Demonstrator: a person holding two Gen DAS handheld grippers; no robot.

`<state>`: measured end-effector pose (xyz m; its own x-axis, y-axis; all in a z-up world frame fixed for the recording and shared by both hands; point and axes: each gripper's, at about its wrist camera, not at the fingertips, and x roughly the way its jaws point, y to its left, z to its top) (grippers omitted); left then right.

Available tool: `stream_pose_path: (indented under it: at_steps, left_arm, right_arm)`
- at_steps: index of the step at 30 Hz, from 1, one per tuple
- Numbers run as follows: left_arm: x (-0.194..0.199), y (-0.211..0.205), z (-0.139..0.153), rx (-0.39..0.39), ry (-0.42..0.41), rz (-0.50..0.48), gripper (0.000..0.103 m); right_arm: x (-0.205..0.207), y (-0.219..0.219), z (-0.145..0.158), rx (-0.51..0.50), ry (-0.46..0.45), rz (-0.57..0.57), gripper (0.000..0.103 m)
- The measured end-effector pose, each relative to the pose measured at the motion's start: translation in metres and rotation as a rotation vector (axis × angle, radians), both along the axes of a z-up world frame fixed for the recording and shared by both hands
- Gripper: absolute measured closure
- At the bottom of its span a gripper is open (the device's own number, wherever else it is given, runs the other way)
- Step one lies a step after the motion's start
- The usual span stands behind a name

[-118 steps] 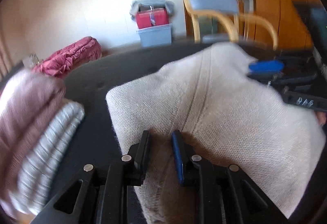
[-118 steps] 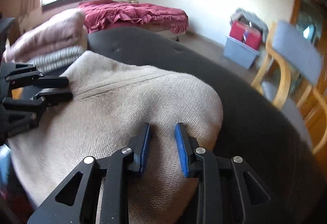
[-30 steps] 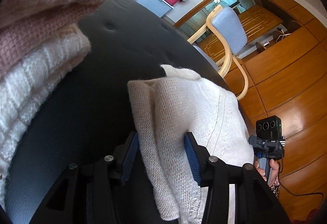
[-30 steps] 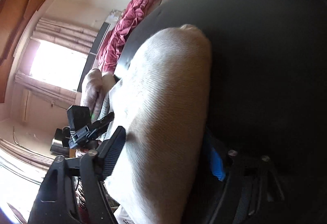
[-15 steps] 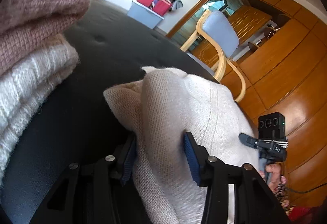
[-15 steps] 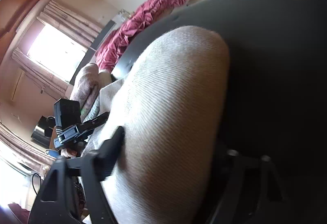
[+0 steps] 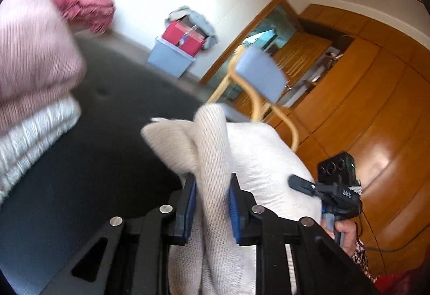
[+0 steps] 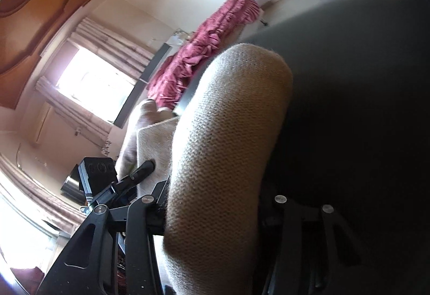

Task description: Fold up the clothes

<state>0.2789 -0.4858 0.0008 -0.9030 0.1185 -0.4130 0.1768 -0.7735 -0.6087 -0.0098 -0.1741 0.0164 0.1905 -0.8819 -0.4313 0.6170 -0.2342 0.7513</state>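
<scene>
The cream knit sweater (image 7: 258,160) is bunched near the far edge of the dark table (image 7: 88,160), both ends gripped. The left gripper (image 7: 212,203) has a ridge of knit between its blue pads, its jaws closing and pinching that fold. The right gripper (image 8: 212,203) straddles a thick roll of the same sweater (image 8: 228,133), jaws closing in, the cloth filling the gap; its far pad is hidden in shadow. To the left sits a stack: a pink folded knit (image 7: 35,53) on a white ribbed one (image 7: 35,133), with a bare dark strip of table between stack and sweater. Beyond the far edge stands a blue-backed wooden chair (image 7: 260,80). Compared with a second ago, both pairs of jaws have narrowed, the sweater's edge stands up taller off the table, and more of the wall shows.
</scene>
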Motion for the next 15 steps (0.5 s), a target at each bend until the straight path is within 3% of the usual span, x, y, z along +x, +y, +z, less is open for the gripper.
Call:
stream_pose_path:
  at_steps: [2,3,7,9,11,15]
  left_arm:
    - [0.013,0.004,0.019,-0.029,0.041,0.001,0.088]
    - [0.023,0.004,0.030,-0.044,0.071,0.008,0.096]
    - [0.071,-0.013,0.084,-0.123,0.197,0.081,0.096]
    - [0.085,-0.028,0.100,-0.147,0.207,0.122,0.096]
    - [0.093,-0.047,0.098,-0.125,0.184,0.171,0.096]
    - [0.109,-0.070,0.053,-0.020,0.095,0.222,0.087]
  right_arm:
    - [0.011,-0.010,0.023,-0.022,0.038,0.033,0.055]
    - [0.016,-0.016,0.034,-0.034,0.057,0.050,0.055]
    - [0.037,-0.059,0.085,-0.075,0.134,0.156,0.056]
    - [0.054,-0.099,0.106,-0.082,0.161,0.237,0.057]
    - [0.068,-0.125,0.115,-0.044,0.232,0.274,0.058]
    - [0.056,-0.140,0.088,0.010,0.166,0.256,0.058]
